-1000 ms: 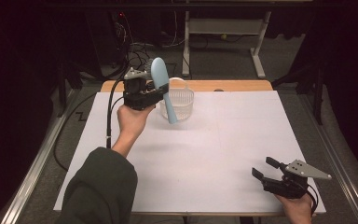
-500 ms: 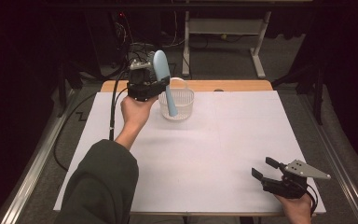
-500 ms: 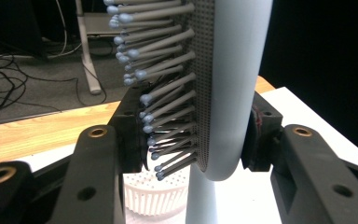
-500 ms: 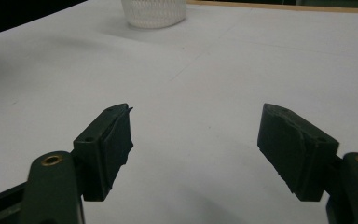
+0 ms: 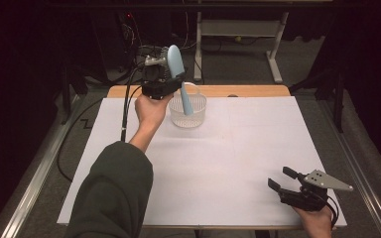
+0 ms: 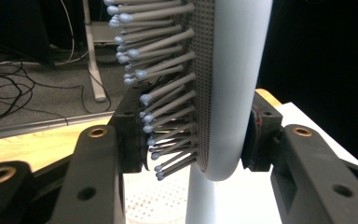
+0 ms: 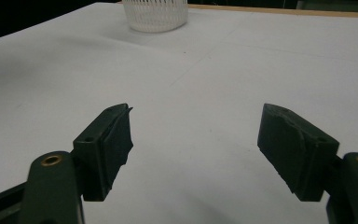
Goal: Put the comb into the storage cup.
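Two tools are in your hands, and only one is working. Your left tool (image 5: 171, 82) pinches a pale blue hairbrush (image 5: 177, 69) by the lower end of its head, bristle side against one jaw and smooth back against the other, so the handle hangs down from the tool into the white mesh basket (image 5: 188, 110) just below and beside it. That grip near the head looks chosen to keep the long brush steady and near upright while its handle is over the basket's mouth. Your right tool (image 5: 283, 186) rests low on the white tabletop (image 5: 218, 163), well apart from the left one, jaws spread with nothing between them, likely parked out of the way. From above you see the brush's whole length and the basket under it; the left gripper view gives the bristles (image 6: 163, 93) and the pads' bite, and the right gripper view adds the basket far ahead of its spread jaws.
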`<state>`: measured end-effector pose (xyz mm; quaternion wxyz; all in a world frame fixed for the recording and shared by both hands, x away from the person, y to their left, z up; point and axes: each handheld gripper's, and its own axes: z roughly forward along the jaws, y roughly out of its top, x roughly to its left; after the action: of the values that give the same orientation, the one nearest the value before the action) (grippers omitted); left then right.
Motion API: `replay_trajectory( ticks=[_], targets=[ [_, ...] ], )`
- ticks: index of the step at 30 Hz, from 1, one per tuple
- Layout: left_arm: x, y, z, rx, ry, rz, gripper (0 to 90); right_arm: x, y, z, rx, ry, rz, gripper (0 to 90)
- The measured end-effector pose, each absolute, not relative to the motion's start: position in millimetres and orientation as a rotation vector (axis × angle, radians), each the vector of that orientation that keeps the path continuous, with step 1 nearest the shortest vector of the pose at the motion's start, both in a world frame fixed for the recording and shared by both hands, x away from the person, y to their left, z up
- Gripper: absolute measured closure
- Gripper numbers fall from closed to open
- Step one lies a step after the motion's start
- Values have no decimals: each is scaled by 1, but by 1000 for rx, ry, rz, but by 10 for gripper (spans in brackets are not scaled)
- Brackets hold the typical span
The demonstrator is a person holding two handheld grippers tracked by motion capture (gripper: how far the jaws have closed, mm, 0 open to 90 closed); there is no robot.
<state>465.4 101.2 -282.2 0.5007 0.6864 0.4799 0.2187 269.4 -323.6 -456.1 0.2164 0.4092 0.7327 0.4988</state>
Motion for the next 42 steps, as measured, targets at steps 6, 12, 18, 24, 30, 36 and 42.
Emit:
replay_trajectory(
  ticks=[6,12,18,24,30,36,42],
  targets=[
    [473,99,-284,1651,1179,540,522,269,-324,-456,1135,2030,1383,266],
    [481,99,-289,1631,1195,553,522,270,-323,-456,1132,2035,1388,265],
    [485,97,-294,1633,1204,555,521,270,-323,-456,1133,2037,1388,261],
    [487,91,-299,1646,1200,573,521,269,-322,-456,1124,2042,1393,261],
    [488,88,-303,1650,1208,592,519,270,-322,-456,1124,2045,1395,261],
    [491,86,-314,1668,1226,592,517,269,-322,-456,1125,2046,1399,261],
    [494,85,-322,1677,1242,582,517,270,-322,-456,1125,2049,1399,261]
  ],
)
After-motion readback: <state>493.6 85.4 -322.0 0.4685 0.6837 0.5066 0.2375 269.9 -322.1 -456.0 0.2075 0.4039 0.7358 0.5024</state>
